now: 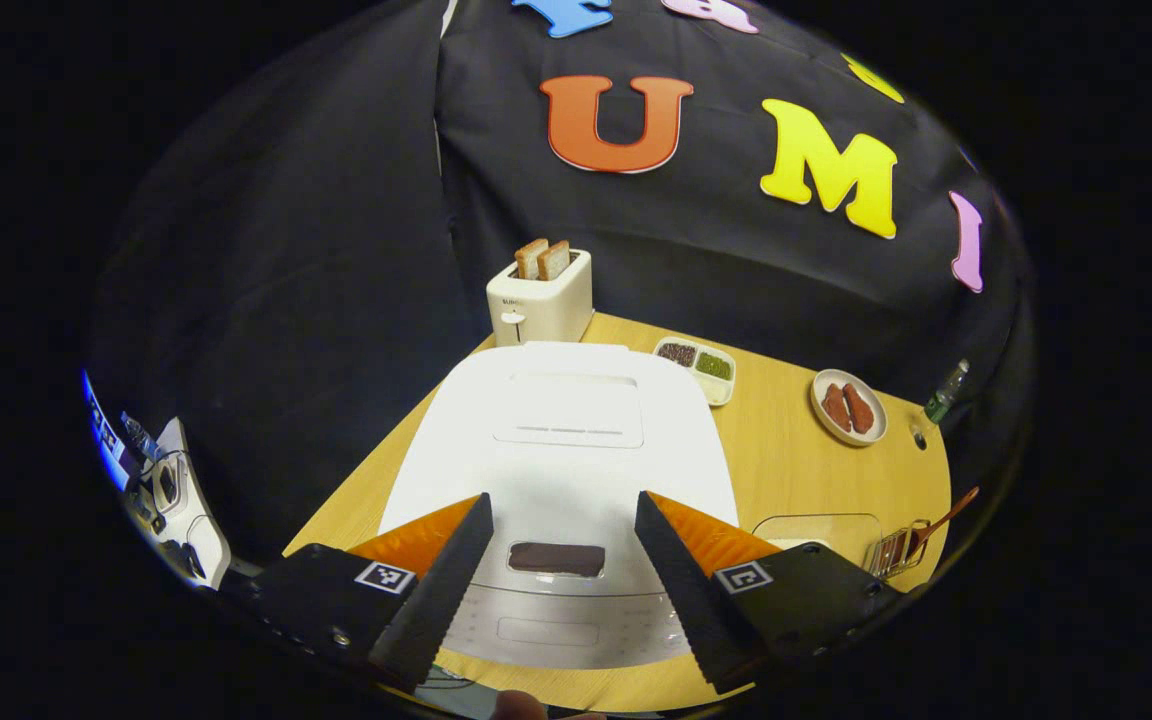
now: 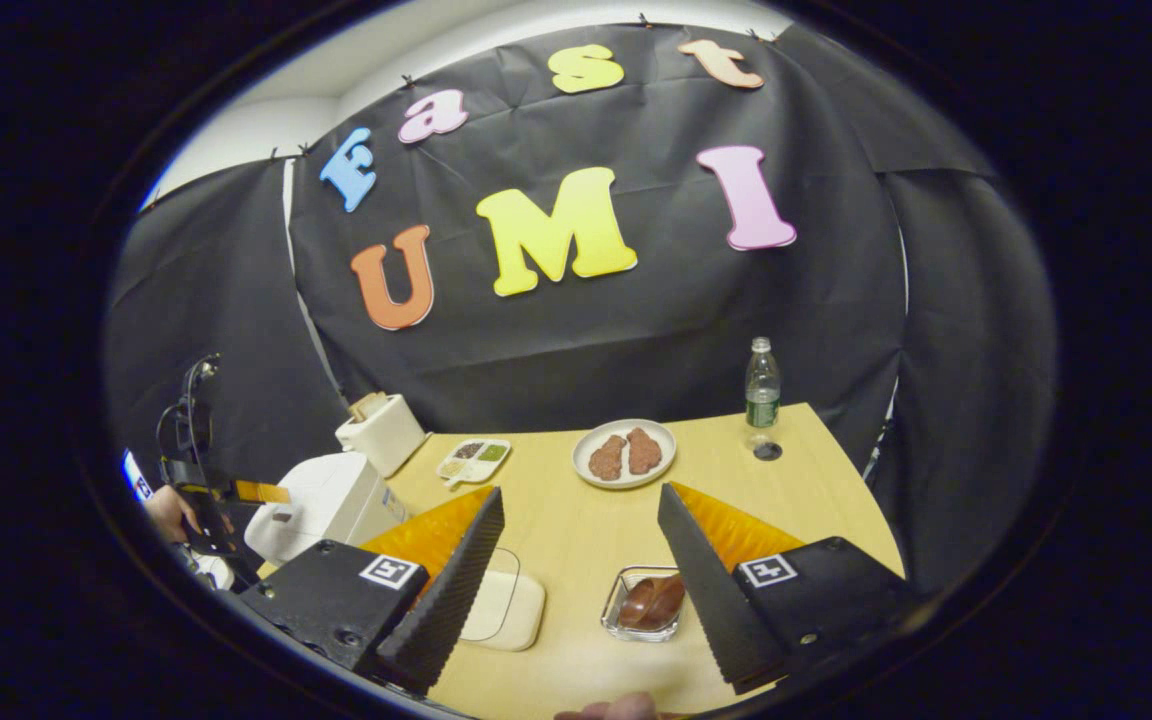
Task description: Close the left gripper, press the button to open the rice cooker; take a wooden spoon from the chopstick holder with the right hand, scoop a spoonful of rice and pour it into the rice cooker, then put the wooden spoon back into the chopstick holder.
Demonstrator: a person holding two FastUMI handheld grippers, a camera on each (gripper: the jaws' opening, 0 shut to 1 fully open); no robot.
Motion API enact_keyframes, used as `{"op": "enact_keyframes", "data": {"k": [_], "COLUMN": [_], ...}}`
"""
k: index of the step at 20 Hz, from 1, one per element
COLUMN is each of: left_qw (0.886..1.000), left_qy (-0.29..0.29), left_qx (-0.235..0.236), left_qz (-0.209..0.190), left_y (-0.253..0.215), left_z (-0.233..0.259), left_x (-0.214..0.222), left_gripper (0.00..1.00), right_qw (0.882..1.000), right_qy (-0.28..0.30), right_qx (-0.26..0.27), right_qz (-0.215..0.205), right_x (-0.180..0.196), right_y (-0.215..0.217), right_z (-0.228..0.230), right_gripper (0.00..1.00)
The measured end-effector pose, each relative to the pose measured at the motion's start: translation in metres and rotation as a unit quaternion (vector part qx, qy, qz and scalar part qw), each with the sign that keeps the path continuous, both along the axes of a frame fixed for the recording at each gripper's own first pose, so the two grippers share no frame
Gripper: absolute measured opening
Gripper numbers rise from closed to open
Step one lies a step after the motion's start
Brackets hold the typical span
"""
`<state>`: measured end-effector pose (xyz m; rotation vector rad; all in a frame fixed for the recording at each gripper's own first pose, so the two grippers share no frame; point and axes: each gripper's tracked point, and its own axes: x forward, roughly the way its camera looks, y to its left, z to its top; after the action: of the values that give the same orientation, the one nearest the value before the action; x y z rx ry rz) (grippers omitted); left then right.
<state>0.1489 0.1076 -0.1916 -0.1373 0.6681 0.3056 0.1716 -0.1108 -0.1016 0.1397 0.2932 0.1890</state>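
The left gripper (image 1: pixel 561 560) hangs over the front of the shut rice cooker (image 1: pixel 561 440), fingers wide apart and holding nothing, with the dark button (image 1: pixel 556 559) in the gap between them. To its right the chopstick holder (image 1: pixel 891 552) holds the wooden spoon (image 1: pixel 946 510). The right gripper (image 2: pixel 581 560) hovers over the table (image 2: pixel 576 520), fingers spread and empty, with the spoon (image 2: pixel 651 600) and a lidded rice box (image 2: pixel 506 600) below. Farther back sit a plate (image 2: pixel 624 453), a toaster (image 1: pixel 540 297) and a bottle (image 2: pixel 762 385)
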Motion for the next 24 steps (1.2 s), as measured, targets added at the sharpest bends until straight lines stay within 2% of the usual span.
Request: {"op": "enact_keyframes", "data": {"k": [5, 8, 10, 14, 16, 19, 24], "left_qw": [0.996, 0.986, 0.975, 0.945, 0.935, 0.931, 0.924], "left_qy": [-0.090, -0.163, -0.212, -0.301, -0.325, -0.332, -0.346], "left_qx": [0.011, 0.023, 0.041, 0.074, 0.070, 0.037, 0.040], "left_qz": [-0.011, -0.034, -0.056, -0.108, -0.127, -0.145, -0.156], "left_y": [-0.017, -0.032, -0.048, -0.090, -0.111, -0.137, -0.154], "left_z": [0.075, 0.133, 0.170, 0.231, 0.244, 0.241, 0.238], "left_x": [-0.023, -0.058, -0.087, -0.140, -0.163, -0.190, -0.225], "left_gripper": [0.93, 0.93, 0.93, 0.92, 0.93, 0.93, 0.93], "right_qw": [0.999, 0.997, 0.994, 0.985, 0.979, 0.973, 0.972], "right_qy": [-0.037, -0.065, -0.097, -0.156, -0.182, -0.203, -0.204], "right_qx": [-0.017, -0.031, -0.033, -0.048, -0.059, -0.072, -0.081], "right_qz": [-0.001, -0.014, -0.027, -0.058, -0.070, -0.079, -0.082], "right_x": [-0.038, -0.078, -0.113, -0.173, -0.202, -0.240, -0.282], "right_y": [0.012, 0.019, 0.023, 0.023, 0.027, 0.039, 0.055], "right_z": [0.020, 0.045, 0.064, 0.109, 0.126, 0.138, 0.126], "right_gripper": [1.00, 1.00, 1.00, 1.00, 1.00, 1.00, 1.00]}}
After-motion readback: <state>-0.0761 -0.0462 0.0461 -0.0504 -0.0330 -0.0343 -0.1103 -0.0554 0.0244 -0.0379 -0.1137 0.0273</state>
